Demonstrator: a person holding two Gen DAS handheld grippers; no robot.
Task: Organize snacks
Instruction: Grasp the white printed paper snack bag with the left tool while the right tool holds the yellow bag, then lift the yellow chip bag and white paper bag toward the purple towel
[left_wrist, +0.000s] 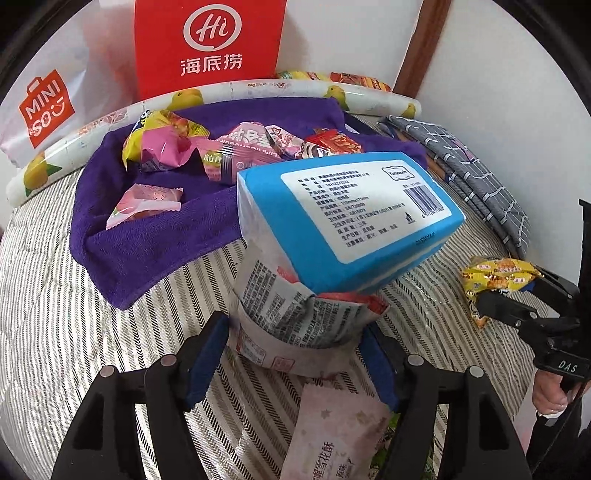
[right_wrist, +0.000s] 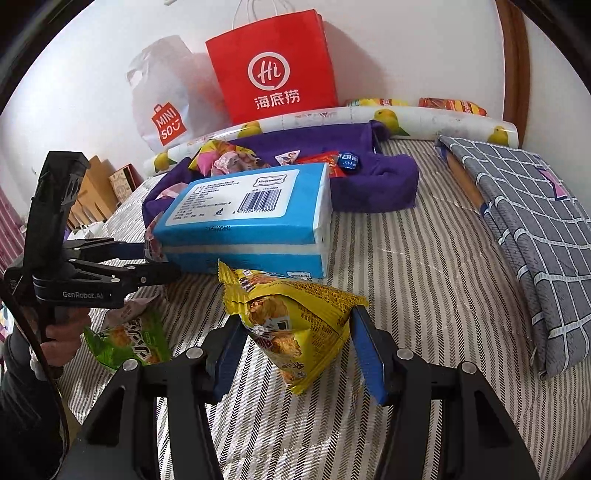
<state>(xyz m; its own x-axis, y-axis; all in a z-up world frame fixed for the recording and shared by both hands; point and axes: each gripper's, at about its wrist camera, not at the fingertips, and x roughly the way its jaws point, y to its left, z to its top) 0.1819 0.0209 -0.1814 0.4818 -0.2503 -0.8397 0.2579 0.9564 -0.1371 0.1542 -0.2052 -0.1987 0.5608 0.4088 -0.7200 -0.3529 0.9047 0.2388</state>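
A grey-white printed snack packet (left_wrist: 291, 321) lies on the striped bed under one end of a blue tissue pack (left_wrist: 351, 214). My left gripper (left_wrist: 295, 332) stands open around the packet, its blue pads just beside it. My right gripper (right_wrist: 295, 325) is shut on a yellow snack packet (right_wrist: 295, 317) and holds it off the bed to the right of the tissue pack (right_wrist: 251, 221). In the left wrist view the same yellow packet (left_wrist: 495, 273) sits in the right gripper (left_wrist: 506, 291). Several pink, yellow and red snacks (left_wrist: 207, 147) lie on a purple towel (left_wrist: 147, 243) behind.
A pink packet (left_wrist: 332, 435) and a green packet (right_wrist: 125, 339) lie near the left gripper (right_wrist: 159, 260). A red paper bag (right_wrist: 273, 70), a white Miniso bag (right_wrist: 166, 122) and a lemon-print roll (right_wrist: 424, 118) line the wall. Folded grey checked cloth (right_wrist: 524, 214) lies at the right.
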